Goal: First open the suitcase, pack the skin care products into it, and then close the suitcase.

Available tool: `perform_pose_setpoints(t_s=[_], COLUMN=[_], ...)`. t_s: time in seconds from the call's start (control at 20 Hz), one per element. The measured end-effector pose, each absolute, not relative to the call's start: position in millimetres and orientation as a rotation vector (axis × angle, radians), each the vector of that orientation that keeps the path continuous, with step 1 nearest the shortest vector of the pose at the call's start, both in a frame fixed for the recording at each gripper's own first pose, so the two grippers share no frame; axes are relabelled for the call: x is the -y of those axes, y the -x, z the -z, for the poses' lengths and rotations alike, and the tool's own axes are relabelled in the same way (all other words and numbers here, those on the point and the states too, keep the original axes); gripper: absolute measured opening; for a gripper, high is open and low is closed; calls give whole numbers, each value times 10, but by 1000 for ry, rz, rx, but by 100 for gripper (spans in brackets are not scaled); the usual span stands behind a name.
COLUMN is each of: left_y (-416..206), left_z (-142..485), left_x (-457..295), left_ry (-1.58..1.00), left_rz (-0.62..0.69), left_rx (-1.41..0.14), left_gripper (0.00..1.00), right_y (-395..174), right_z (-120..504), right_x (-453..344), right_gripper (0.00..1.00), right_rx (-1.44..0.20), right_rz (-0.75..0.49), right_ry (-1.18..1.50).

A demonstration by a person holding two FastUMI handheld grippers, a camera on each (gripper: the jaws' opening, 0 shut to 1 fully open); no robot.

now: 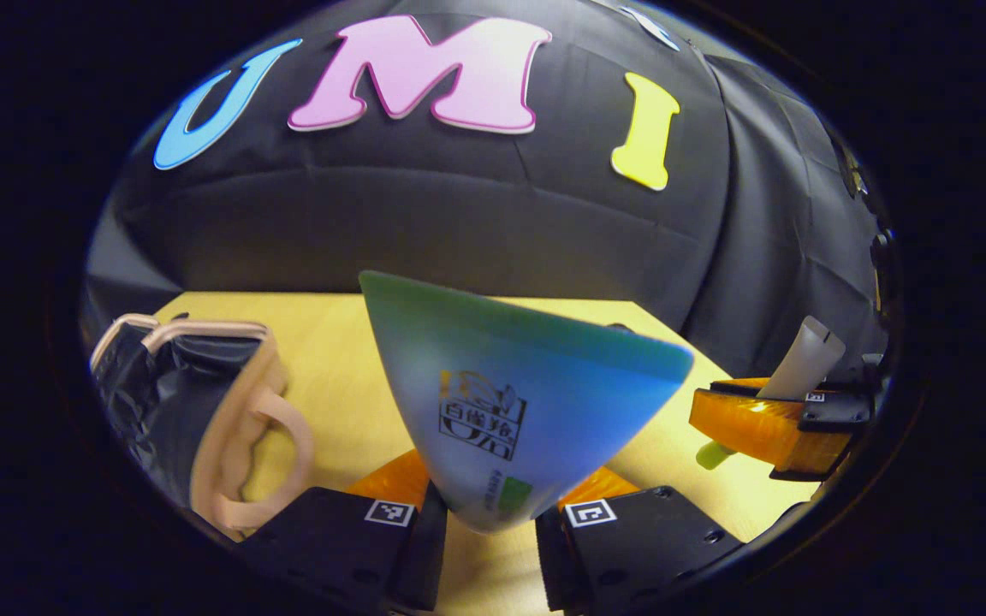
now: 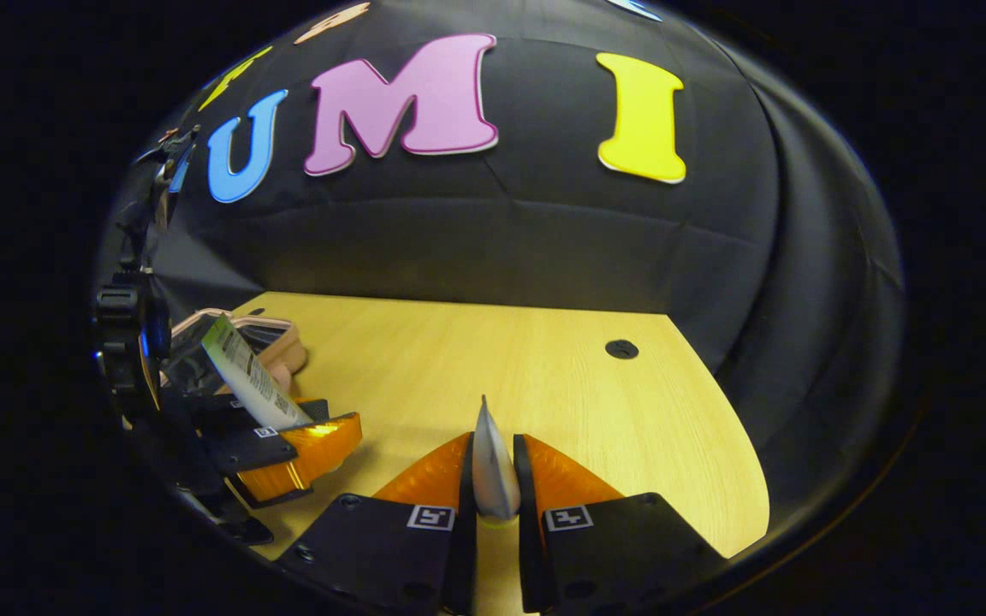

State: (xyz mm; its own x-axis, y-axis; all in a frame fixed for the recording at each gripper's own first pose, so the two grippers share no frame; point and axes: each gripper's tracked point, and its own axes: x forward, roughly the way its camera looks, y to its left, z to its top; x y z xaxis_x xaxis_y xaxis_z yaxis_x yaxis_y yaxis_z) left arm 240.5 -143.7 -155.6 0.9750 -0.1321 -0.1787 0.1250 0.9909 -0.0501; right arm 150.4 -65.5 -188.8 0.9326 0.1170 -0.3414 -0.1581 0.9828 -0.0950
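Observation:
My left gripper (image 1: 493, 492) is shut on a blue-green tube (image 1: 510, 385), held near its cap end with the wide flat end pointing up and away. To its left stands the open suitcase (image 1: 202, 402), pink-rimmed with a dark lining and a pink handle. At the right of the left gripper view, my right gripper (image 1: 780, 402) grips a white tube (image 1: 805, 359) with a pale green cap. In the right gripper view, my right gripper (image 2: 493, 445) is shut on that white tube (image 2: 493, 488), seen edge-on. The left gripper (image 2: 288, 428) with its tube (image 2: 245, 372) is at the left, in front of the suitcase (image 2: 283, 342).
A light wooden table (image 2: 561, 385) lies under both grippers, with a small dark hole (image 2: 621, 348) near its far right corner. The black cloth wall rises just behind the table's far edge and wraps round its right side.

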Motion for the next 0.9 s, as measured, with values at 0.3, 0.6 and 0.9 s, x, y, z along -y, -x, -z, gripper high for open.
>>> perform_pose_setpoints(t_s=[0.3, 0.6, 0.9], left_y=[-1722, -1641, -1840], left_z=[932, 1229, 1859], left_x=[44, -1272, -1653], left_ry=[41, 33, 45], left_rz=[-40, -113, -41], left_rx=[-182, -394, -728], left_gripper=[49, 49, 50], right_y=[-1190, -1102, -1160], right_z=[1358, 1151, 1170], right_x=[-200, -1097, -1785], right_gripper=[23, 23, 23], right_rx=[-313, -312, -331], right_rz=[-248, -331, -395], right_ry=[100, 72, 50])
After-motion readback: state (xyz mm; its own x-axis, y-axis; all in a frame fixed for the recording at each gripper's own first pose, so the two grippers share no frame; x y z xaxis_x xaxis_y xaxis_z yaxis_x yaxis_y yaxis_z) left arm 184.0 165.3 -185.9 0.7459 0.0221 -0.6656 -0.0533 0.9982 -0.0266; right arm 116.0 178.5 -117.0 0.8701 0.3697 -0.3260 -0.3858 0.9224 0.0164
